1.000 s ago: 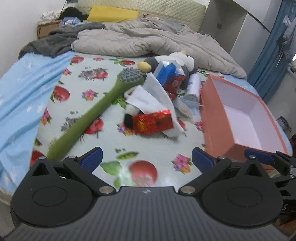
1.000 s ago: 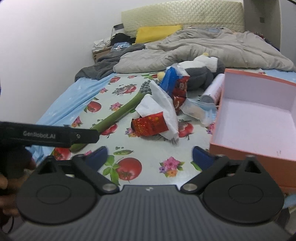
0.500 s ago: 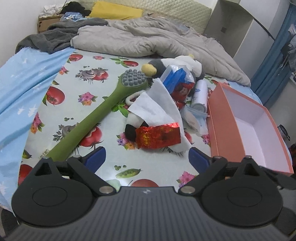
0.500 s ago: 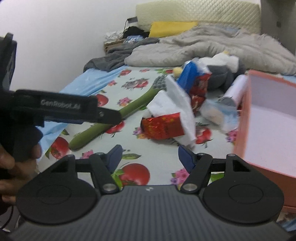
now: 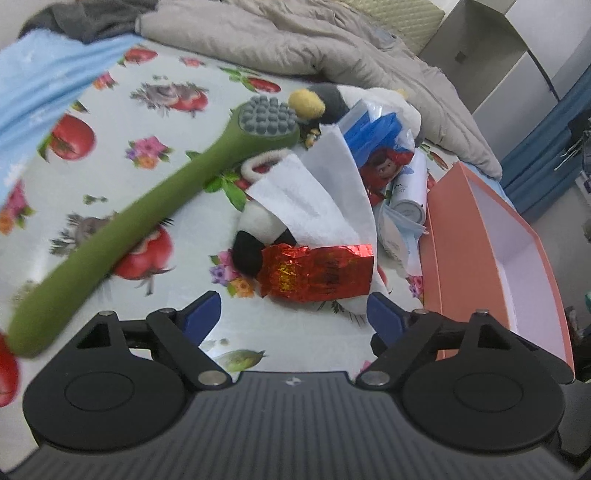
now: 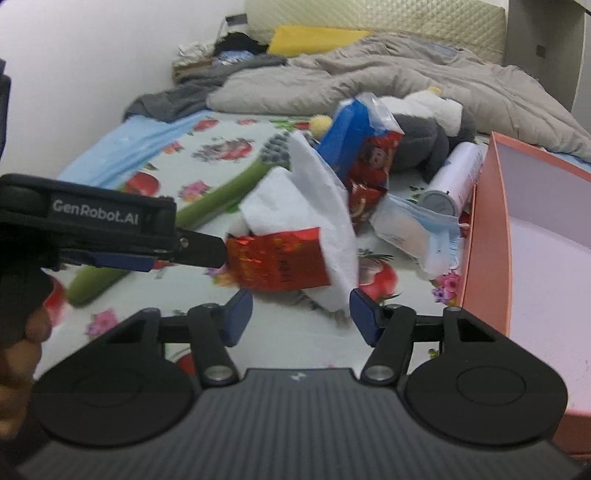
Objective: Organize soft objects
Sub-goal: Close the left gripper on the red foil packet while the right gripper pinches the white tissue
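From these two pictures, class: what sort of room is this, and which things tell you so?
Most likely a bedroom. A rumpled grey quilt and a yellow pillow lie against a padded headboard, and the clutter sits on a fruit-print sheet spread over the bed.

plush toys (image 5: 258,236): 2 | brush (image 5: 147,218): 1 | box (image 5: 491,254): 1 | foil packet (image 5: 317,273): 1 | bottle (image 5: 410,192): 1

From your right wrist view you can read "GenRobot.AI" in pale letters on the black body of the left gripper (image 6: 199,254), which reaches in from the left edge. The red foil packet (image 6: 280,260) carries dark printing along its face, but it is too blurred for you to make out, and the same goes for the small marks on the white bottle (image 5: 410,192).
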### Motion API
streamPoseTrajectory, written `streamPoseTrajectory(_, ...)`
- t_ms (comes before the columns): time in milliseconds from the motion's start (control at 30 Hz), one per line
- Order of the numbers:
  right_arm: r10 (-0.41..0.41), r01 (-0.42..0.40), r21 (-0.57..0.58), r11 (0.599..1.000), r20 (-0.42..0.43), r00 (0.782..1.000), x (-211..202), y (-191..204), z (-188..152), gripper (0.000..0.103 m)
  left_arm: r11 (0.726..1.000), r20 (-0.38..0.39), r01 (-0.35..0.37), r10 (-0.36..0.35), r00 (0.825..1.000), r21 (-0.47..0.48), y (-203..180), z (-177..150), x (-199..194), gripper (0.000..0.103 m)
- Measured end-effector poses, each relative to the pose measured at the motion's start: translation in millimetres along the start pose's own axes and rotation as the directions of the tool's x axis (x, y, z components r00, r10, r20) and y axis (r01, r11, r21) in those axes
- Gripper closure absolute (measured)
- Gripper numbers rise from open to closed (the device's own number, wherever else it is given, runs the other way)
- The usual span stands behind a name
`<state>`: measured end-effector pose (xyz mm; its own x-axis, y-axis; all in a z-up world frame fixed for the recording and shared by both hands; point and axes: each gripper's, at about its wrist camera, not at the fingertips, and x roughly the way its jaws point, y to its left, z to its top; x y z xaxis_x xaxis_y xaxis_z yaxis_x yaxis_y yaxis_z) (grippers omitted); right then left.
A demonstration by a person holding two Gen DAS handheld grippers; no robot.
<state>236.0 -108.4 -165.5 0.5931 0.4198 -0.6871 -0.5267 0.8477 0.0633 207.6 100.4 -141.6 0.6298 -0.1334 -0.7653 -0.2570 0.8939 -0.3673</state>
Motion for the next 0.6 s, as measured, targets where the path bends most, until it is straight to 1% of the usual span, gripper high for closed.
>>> streamPoseTrajectory(100, -0.043, 0.043, -0.012, 0.999, -0.023, 0.999, 14.5, -2.8, 0.2, 0.042, 0.999, -0.02, 0.035, -0.036, 0.999, -0.03, 6.3, 1.5, 23.1, 0.014)
streamPoseTrajectory(133, -0.053, 0.052, -0.017, 0.998, -0.028, 0.998, 18.2, -3.5, 0.5, 0.045, 0.998, -0.021, 0.054, -0.055, 0.998, -0.039, 7.4, 1.6, 30.0, 0.014)
streamPoseTrajectory(167, -0.065, 0.064, -0.022, 0.998, -0.031, 0.997, 21.9, -4.2, 1.1, 0.047, 0.997, -0.021, 0.063, -0.064, 0.998, -0.041, 7.6, 2.3, 36.0, 0.016)
streamPoseTrajectory(233, -0.084, 0.083, -0.035, 0.996, -0.035, 0.996, 29.9, -6.1, 2.4, 0.047, 0.997, -0.01, 0.066, -0.066, 0.998, -0.048, 7.3, 3.4, 44.7, 0.02)
streamPoseTrajectory(333, -0.094, 0.093, -0.028, 0.995, -0.044, 0.995, 41.3, -11.6, 5.1, 0.047, 0.993, 0.008, 0.093, -0.093, 0.996, -0.068, 8.5, 6.8, 54.3, 0.02)
streamPoseTrajectory(367, -0.1, 0.098, -0.031, 0.995, -0.049, 0.994, 45.4, -12.7, 5.6, 0.048, 0.994, 0.012, 0.091, -0.091, 0.996, -0.067, 8.8, 7.6, 57.0, 0.02)
streamPoseTrajectory(400, -0.102, 0.1, -0.033, 0.994, -0.06, 0.993, 50.1, -13.9, 5.7, 0.049, 0.995, 0.011, 0.074, -0.073, 0.997, -0.062, 9.0, 8.3, 61.8, 0.02)
streamPoseTrajectory(433, -0.1, 0.098, -0.032, 0.995, -0.073, 0.992, 54.5, -15.0, 5.6, 0.054, 0.997, 0.005, 0.058, -0.058, 0.998, -0.055, 9.8, 8.6, 67.1, 0.02)
streamPoseTrajectory(500, -0.095, 0.091, -0.042, 0.995, -0.092, 0.991, 61.3, -14.7, 4.7, 0.055, 0.998, -0.014, 0.037, -0.038, 0.999, -0.051, 13.7, 8.7, 78.7, 0.02)
streamPoseTrajectory(533, -0.096, 0.091, -0.051, 0.994, -0.105, 0.99, 64.7, -14.2, 3.7, 0.055, 0.998, -0.02, 0.047, -0.048, 0.999, -0.051, 16.7, 8.0, 82.3, 0.02)
streamPoseTrajectory(600, -0.081, 0.074, -0.057, 0.996, -0.12, 0.989, 68.8, -14.3, 2.2, 0.062, 0.995, -0.038, 0.089, -0.091, 0.995, -0.055, 19.5, 7.4, 90.7, 0.02)
